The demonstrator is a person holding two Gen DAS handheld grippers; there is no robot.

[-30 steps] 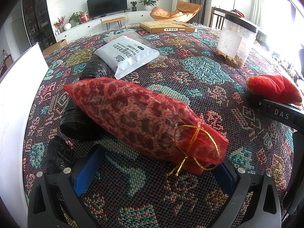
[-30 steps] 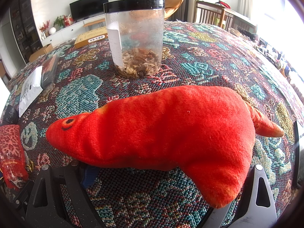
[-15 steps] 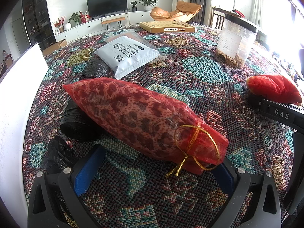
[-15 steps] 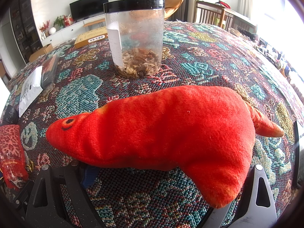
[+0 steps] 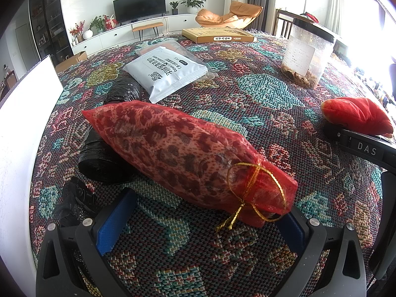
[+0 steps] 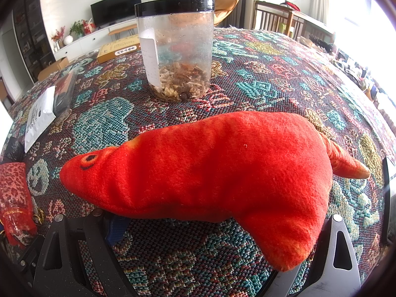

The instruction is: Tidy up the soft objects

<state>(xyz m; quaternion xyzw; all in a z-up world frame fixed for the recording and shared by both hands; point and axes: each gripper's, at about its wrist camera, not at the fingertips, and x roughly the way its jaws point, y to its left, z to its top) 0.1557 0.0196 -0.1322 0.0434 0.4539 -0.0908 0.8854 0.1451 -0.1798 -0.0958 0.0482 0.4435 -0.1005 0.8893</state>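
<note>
The tidying looks like it is only just starting. The soft things are lying spread out on the patterned table cloth, and I cannot see any place where they are being gathered.

The red mesh pouch, tied with a gold string, is lying on the cloth and leaning on a black roll of bags. A second black roll is sitting just behind it, and a white packet is lying farther back. The red plush fish is lying well apart from the pouch, on the other side of the table. A clear jar with a black lid is standing behind the fish, and a flat yellow box is resting at the far edge.

The left gripper is sitting wide apart, with its blue pads on either side of the tied end of the pouch. The pouch end is touching or almost touching the pad on one side; the other pad is standing clear of it. It is not squeezing anything.

The right gripper is also spread wide, and the fish is lying across the gap between its fingers. It is not pinching the fish.

I think both toys are waiting to be picked up, so nearly all the work is left.
</note>
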